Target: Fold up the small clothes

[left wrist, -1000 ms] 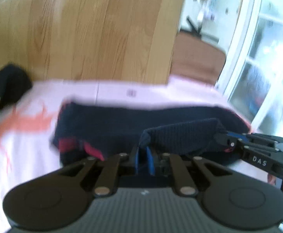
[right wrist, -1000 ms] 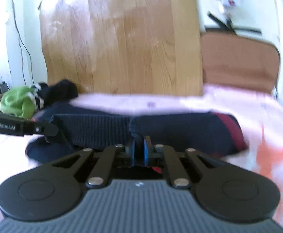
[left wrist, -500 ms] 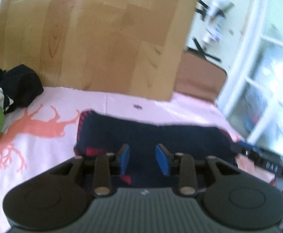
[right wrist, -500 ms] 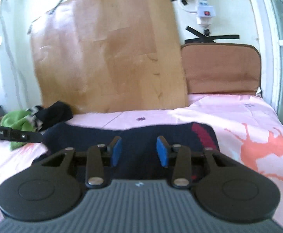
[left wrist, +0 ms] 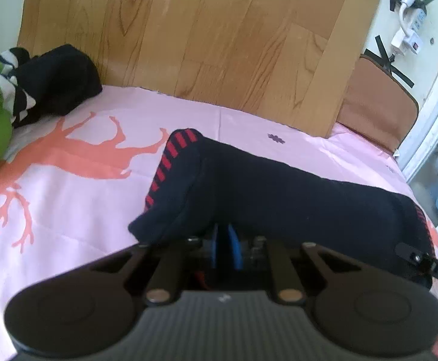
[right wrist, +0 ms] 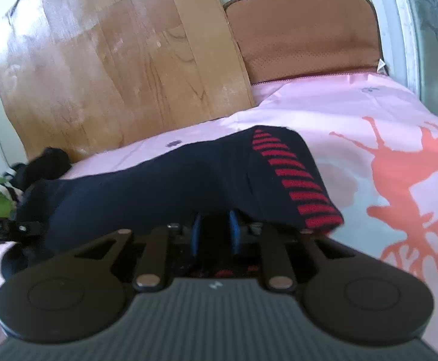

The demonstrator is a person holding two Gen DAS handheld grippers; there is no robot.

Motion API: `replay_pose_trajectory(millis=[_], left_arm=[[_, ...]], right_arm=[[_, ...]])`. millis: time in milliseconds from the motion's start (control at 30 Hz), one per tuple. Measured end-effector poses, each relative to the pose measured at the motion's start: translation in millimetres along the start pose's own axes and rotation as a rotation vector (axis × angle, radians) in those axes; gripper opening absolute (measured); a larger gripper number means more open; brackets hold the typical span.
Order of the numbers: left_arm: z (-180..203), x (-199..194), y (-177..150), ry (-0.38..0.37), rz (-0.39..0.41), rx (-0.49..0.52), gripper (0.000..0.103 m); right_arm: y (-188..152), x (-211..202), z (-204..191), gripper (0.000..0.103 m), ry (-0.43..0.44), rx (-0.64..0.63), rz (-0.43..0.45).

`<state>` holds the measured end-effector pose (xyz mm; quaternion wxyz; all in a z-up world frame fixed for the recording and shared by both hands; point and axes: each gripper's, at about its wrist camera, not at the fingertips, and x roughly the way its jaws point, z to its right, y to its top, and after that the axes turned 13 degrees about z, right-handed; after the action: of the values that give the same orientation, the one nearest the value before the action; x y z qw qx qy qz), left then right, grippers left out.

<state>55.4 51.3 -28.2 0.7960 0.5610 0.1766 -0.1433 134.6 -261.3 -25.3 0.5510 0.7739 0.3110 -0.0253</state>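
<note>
Lying across a pink bed sheet (left wrist: 77, 210) printed with coral antler-like shapes, the dark navy knit garment (left wrist: 279, 192) stretches as one long band between the two claws. Its cloth is a fine, matte knit, almost black in the shade, and each visible end carries a column of short red bars: in the left wrist view one striped edge (left wrist: 170, 156) runs down the left end of the garment, and in the right wrist view a broader striped band (right wrist: 297, 180) slopes down its right end. The left claw (left wrist: 225, 248) has its blue pads nearly together with a fold of the near hem drawn up between them, so the cloth rises off the sheet there and a loose corner droops to the left of the pads. The right claw (right wrist: 214, 234) holds its blue pads a little further apart, with dark cloth filling the gap between them and the hem lifted over them; it appears to be gripping the garment too. Each view catches the other claw's black fingertip at the frame edge, against the cloth. Behind the bed stands a wood-grain board (left wrist: 203, 36), with a brown cushion (right wrist: 306, 33) beside it. At the far left of the sheet a small heap of green, striped and black clothes (left wrist: 23, 75) lies well apart from the navy garment.
</note>
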Motion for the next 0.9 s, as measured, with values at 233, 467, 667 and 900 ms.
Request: replay_pose_trajectory(millis=[233,467,667,900], left_arm=[[16,-21,-4,0.008,-0.008,0.015,0.043],[42,-24,-17,0.075,-0.014,0.151,0.051],[43,-26,-22,0.081,-0.013,0.191,0.051],[41,-31,-23,0.08,-0.011,0.186,0.051]], right_arm=[[3,-57,31,0.046,0.022,0.131,0.114],[3,-60,54,0.049,-0.073,0.199,0.076],[-12,-53,56,0.051,-0.086,0.209,0.046],[-12,-58,54,0.051,-0.101,0.219,0.047]])
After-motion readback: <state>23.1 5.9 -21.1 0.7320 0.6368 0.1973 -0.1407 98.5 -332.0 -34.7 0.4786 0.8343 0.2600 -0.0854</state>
